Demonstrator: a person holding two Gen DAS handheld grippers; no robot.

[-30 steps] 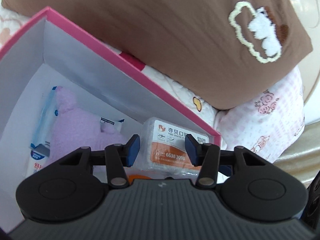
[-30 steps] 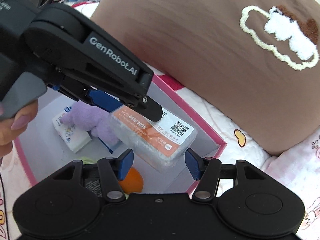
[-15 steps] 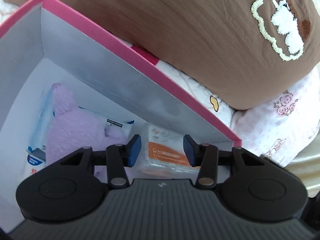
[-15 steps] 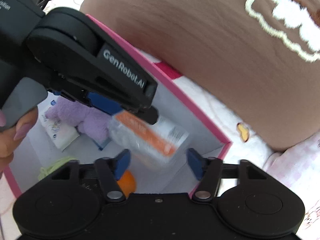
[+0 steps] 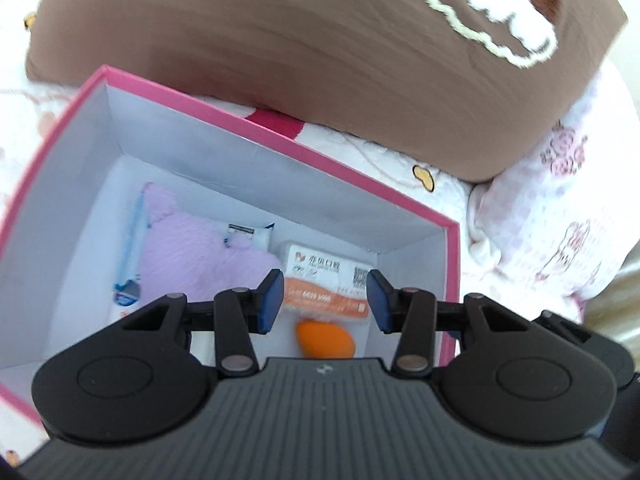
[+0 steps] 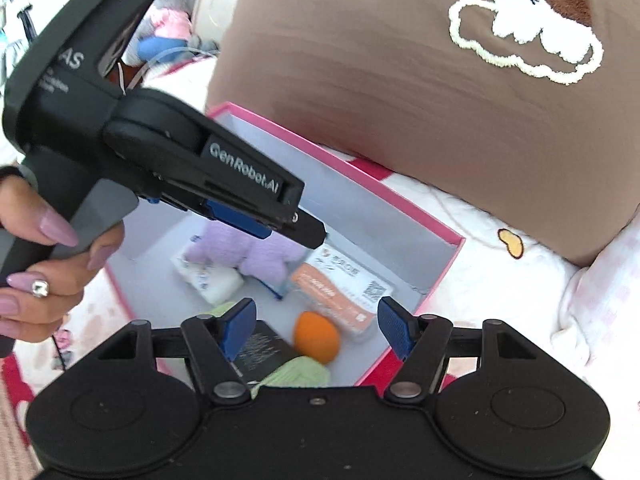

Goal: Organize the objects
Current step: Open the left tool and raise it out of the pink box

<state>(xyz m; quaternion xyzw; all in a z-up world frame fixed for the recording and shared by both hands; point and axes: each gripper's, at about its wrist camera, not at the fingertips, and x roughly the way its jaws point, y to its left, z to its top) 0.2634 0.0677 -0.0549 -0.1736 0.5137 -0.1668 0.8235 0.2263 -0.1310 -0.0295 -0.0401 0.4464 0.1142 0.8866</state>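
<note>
Packet: the clear orange-and-white packet [image 5: 325, 289] lies flat on the floor of the pink box [image 5: 248, 120], toward the box's 4 o'clock corner in the left wrist view, touching the orange sponge [image 5: 325, 339] at its 6 o'clock side.
Left claw: the left claw [image 5: 322, 300] hangs over the packet with a gap at each pad; nothing is pinched, so it stands released.
Right claw: the right claw [image 6: 316, 326] has its jaws closing, yet nothing sits between them; the box contents show well beyond the pads.
Step in hand: placing looks finished, judging by the packet resting inside with no pad on it; this reads as the pull-away after a drop.
Next move: likely a lift clear of the box wall, then a reach for another loose item; none is visible outside the box here.
Box contents: lilac plush [image 5: 192, 256], white tissue pack [image 6: 208, 280], green yarn [image 6: 296, 374] and a dark carton [image 6: 260, 350].
Surroundings: brown pillow [image 5: 320, 48] at 12 o'clock on the printed bed sheet [image 5: 560, 232].
In the way: the pink rim at 3 o'clock sits near the left claw's pad; the two claws crowd each other above the box.
</note>
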